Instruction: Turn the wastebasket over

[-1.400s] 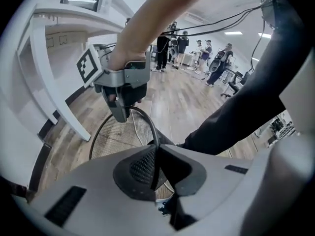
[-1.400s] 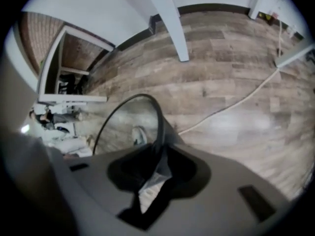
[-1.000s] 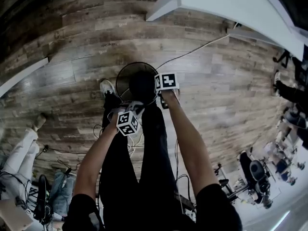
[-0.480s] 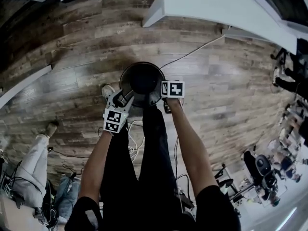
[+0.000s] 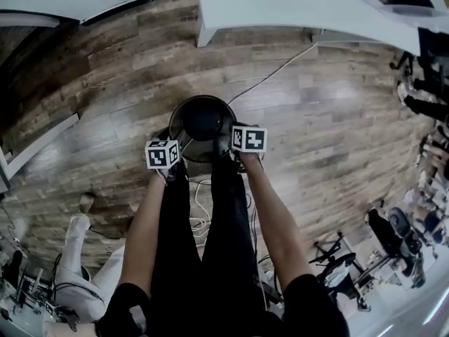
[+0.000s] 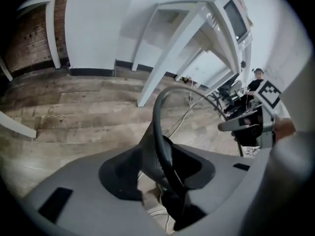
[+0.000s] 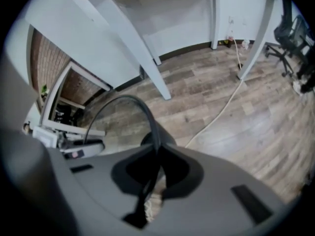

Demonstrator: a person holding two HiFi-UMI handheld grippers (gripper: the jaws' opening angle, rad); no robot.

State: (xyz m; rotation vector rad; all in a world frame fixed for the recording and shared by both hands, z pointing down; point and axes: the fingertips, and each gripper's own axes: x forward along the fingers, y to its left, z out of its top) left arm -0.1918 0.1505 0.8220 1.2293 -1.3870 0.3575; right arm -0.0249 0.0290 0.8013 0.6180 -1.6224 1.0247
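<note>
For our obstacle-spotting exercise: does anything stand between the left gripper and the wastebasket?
Nothing visible does. The rim of the wastebasket runs right between the opening jaws of the left gripper, while the right gripper is shut on the rim farther round.

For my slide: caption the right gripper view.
Right hand-held gripper pinches the wastebasket rim above a wooden floor.

Office-like lab workspace.
White desks point(image 5: 302, 5) on a wood-plank floor point(image 5: 337, 132), a monitor point(image 6: 235, 18), an office chair point(image 7: 290, 31), a loose cable point(image 7: 227, 102) trailing.
</note>
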